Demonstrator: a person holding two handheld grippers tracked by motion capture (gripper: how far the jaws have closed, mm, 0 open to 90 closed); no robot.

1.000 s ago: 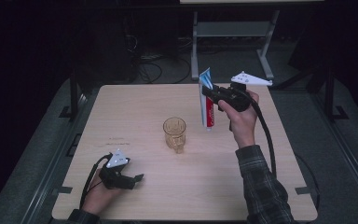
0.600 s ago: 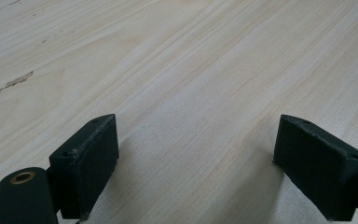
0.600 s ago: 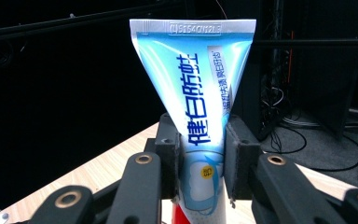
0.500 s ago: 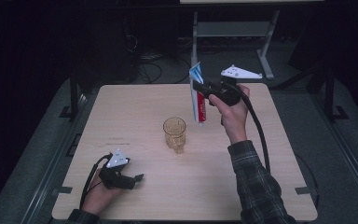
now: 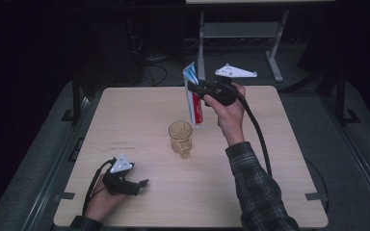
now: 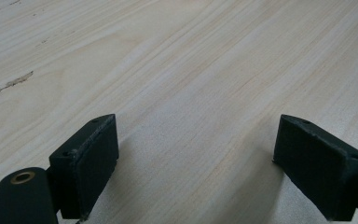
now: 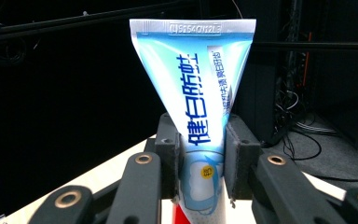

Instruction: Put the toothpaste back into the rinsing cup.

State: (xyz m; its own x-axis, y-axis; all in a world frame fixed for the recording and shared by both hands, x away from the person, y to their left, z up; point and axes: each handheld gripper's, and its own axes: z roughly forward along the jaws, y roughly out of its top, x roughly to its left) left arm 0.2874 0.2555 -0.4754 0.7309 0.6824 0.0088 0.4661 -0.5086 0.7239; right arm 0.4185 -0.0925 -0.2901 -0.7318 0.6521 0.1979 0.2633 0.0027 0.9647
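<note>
A blue, white and red toothpaste tube [image 5: 192, 96] hangs upright in the air, crimped end up, with my right gripper [image 5: 197, 90] shut on its middle. Its lower end is just above and right of an amber glass cup [image 5: 180, 137] standing mid-table. In the right gripper view both pads press the toothpaste tube [image 7: 200, 116] from either side, right gripper [image 7: 200, 158]. My left gripper [image 5: 142, 184] rests on the table near the front left, held by a hand. Its jaws stand wide apart over bare wood in the left gripper view, left gripper [image 6: 196, 163].
The light wooden table [image 5: 125, 120] has dark floor around it. Behind the far edge stand a metal stand [image 5: 236, 29] and loose cables [image 5: 154, 72]. A black cable [image 5: 257, 139] trails from the right gripper along the plaid sleeve.
My right gripper has carried the toothpaste tube leftwards and a little up, from the table's far right towards the cup. The left gripper has stayed put.
</note>
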